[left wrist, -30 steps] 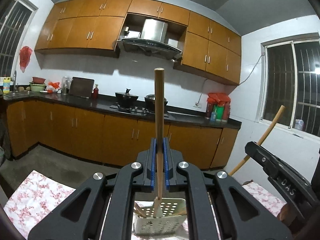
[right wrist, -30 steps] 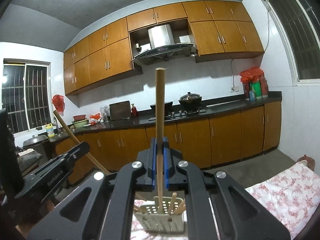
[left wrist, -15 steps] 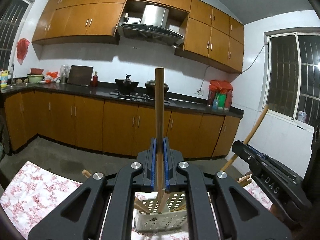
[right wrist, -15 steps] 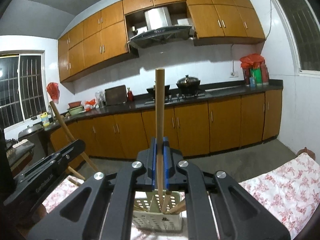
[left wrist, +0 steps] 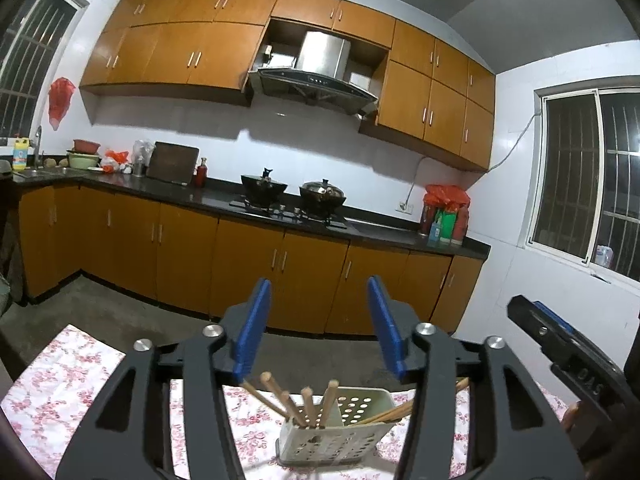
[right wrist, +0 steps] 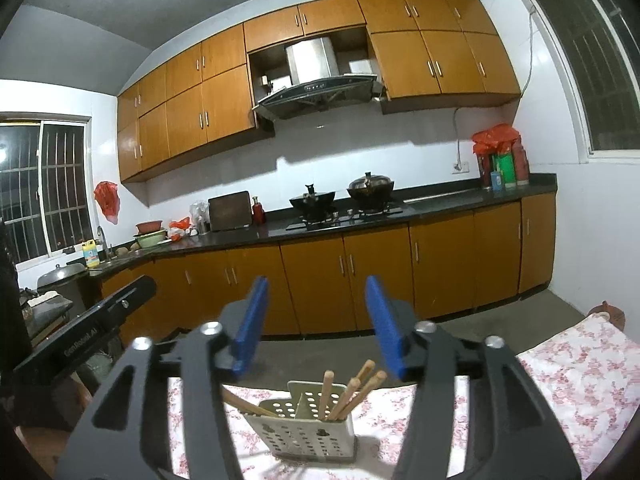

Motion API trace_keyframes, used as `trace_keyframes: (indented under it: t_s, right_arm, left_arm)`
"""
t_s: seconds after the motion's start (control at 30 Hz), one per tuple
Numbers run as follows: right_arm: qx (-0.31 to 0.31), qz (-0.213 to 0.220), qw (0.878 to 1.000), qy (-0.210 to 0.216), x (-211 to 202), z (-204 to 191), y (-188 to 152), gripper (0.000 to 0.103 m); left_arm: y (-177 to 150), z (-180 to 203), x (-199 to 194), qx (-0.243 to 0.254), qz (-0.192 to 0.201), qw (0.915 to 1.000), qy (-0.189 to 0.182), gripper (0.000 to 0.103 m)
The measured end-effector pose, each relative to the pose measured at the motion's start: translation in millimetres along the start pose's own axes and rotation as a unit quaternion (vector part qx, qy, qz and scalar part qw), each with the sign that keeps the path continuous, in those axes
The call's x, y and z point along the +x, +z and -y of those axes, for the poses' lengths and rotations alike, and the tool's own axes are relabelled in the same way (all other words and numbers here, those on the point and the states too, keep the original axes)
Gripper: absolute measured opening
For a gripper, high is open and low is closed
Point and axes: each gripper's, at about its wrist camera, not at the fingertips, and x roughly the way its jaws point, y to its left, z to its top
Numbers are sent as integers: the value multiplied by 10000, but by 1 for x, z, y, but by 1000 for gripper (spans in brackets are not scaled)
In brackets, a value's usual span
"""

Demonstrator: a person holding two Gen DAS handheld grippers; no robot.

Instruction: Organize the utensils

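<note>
Above a floral-clothed table (left wrist: 72, 364), the left gripper (left wrist: 318, 326) and right gripper (right wrist: 316, 326), jaws just sprung apart and empty, hover over the perforated white plastic utensil basket (right wrist: 304, 430), where the wooden chopsticks (left wrist: 308, 402) now stand, apparently dropped in to tidy them.

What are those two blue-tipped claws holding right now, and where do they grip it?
Nothing. Both the left gripper and right gripper have just opened, jaws empty; the wooden sticks stand in the perforated holder.
</note>
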Motion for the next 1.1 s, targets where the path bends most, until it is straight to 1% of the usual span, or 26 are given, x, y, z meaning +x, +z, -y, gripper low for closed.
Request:
trace_keyframes:
  t_s: [0.03, 0.07, 0.1, 0.13, 0.17, 0.2, 0.23, 0.33, 0.5, 0.57, 0.63, 0.77, 0.93, 1.0, 1.1]
  right_arm:
    - [-36, 17, 10000, -5, -7, 0, -1, 72]
    - [-64, 37, 10000, -11, -13, 0, -1, 77]
    - [-102, 60, 9999, -32, -20, -1, -3, 87]
    - [-142, 81, 9998, -58, -26, -2, -4, 95]
    - [-191, 106, 9997, -88, -33, -3, -6, 97]
    - [-264, 121, 9995, -136, -40, -5, -9, 99]
    - [-346, 116, 9992, -179, -47, -7, -13, 99]
    - [-597, 35, 9976, -359, -61, -13, -23, 99]
    - [-880, -134, 9937, -674, -86, -23, -53, 99]
    - [-867, -214, 9935, -713, -93, -23, -64, 99]
    - [-834, -337, 9929, -780, -101, -24, -81, 99]
    - [-757, -402, 9910, -1025, -114, -23, -108, 99]
    - [-603, -847, 9903, -925, -121, -17, -133, 99]
    - [-590, -948, 9894, -925, -123, -16, -141, 99]
    - [-599, -1062, 9881, -933, -127, -17, -154, 99]
  left_arm:
    - [0, -1, -5, 25, 19, 10000, 23, 62]
    - [0, -2, -13, 71, 62, 9999, 67, 65]
    - [0, -3, -20, 123, 107, 9998, 107, 74]
    - [-1, -4, -30, 203, 179, 9995, 169, 83]
    - [-1, -5, -37, 256, 221, 9992, 205, 88]
    - [-2, -5, -47, 340, 279, 9988, 236, 97]
    - [-3, -6, -52, 381, 302, 9985, 248, 100]
    - [-12, -7, -74, 561, 290, 9976, 291, 101]
    - [-39, -10, -102, 792, 58, 9959, 438, 101]
    - [-52, -14, -113, 794, -6, 9952, 568, 101]
    - [-64, -17, -118, 770, -80, 9947, 670, 101]
    - [-93, -27, -129, 751, -379, 9926, 877, 101]
    - [-117, -34, -136, 806, -647, 9895, 1015, 101]
    - [-123, -35, -137, 771, -740, 9892, 1006, 101]
    - [-130, -31, -140, 813, -775, 9885, 1012, 101]
